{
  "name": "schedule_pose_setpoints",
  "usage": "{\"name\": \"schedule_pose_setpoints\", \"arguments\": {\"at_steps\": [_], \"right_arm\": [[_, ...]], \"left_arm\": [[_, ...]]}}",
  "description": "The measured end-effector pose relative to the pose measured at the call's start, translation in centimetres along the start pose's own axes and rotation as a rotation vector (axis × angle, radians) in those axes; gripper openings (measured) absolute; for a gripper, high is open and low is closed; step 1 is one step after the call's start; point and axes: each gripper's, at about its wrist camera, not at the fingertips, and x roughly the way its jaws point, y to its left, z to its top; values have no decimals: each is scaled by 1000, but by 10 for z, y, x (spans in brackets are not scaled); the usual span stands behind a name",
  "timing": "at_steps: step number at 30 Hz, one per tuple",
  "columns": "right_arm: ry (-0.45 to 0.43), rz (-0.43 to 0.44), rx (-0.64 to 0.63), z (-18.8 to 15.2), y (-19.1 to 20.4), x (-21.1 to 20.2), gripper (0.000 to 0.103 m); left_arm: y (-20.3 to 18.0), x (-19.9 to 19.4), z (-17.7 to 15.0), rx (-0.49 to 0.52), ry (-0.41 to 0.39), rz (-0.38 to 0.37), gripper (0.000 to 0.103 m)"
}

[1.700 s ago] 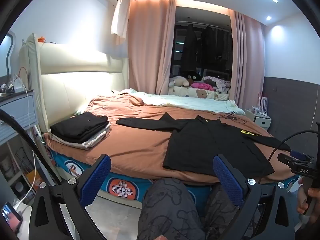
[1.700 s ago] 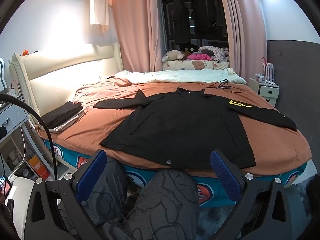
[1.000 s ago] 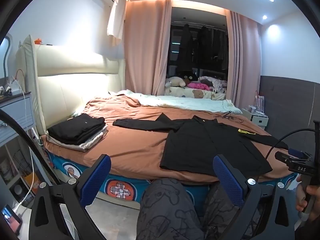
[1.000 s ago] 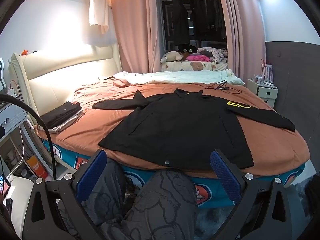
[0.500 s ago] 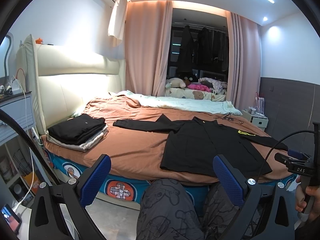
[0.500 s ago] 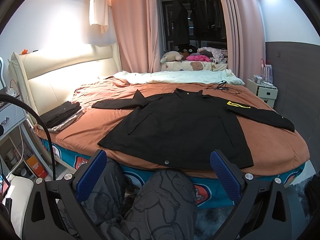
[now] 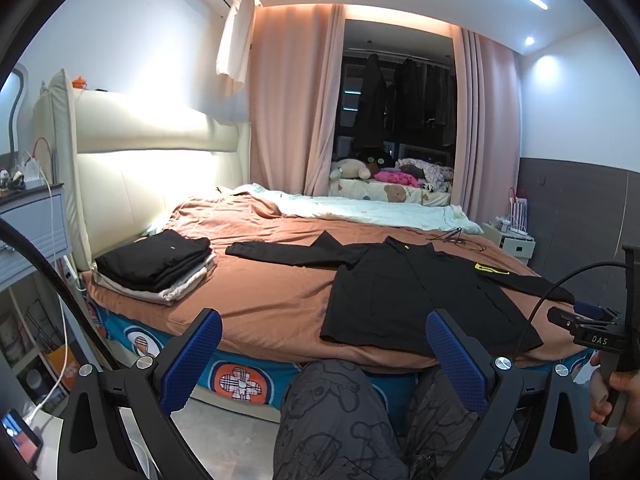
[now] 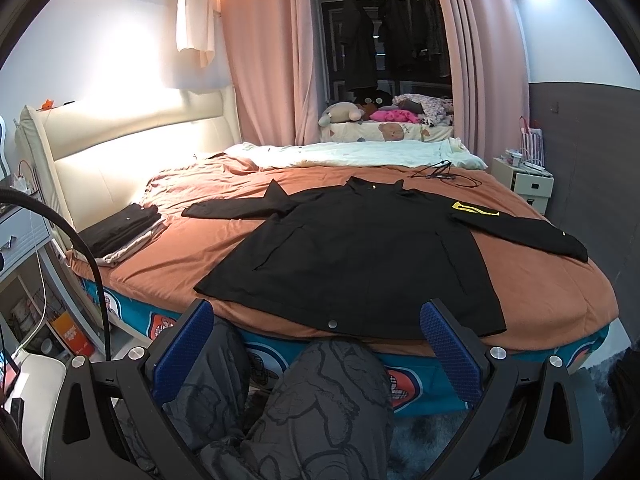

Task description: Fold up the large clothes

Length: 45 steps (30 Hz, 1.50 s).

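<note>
Knees [image 8: 332, 392] block low approach; bedspread [image 8: 192, 252] bare between jacket [image 8: 360, 256], folded stack [image 8: 120, 232].

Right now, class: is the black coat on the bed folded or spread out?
Spread out. The coat lies flat on the bed, both sleeves stretched sideways.

Bed [image 8: 568, 276]; curtains [image 8: 264, 60]; nightstand [image 8: 522, 184]

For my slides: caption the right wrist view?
Open right gripper faces a black jacket spread flat on the bed.
</note>
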Motion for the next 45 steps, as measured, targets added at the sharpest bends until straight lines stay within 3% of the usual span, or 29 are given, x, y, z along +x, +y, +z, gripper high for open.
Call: {"name": "schedule_pose_setpoints", "arguments": {"at_steps": [32, 45], "right_arm": [[3, -3, -5, 0, -2, 0, 103], [20, -23, -14, 11, 1, 30, 103]], "left_arm": [[0, 1, -4, 5, -2, -3, 102], [11, 45, 5, -4, 36, 4, 102]]}}
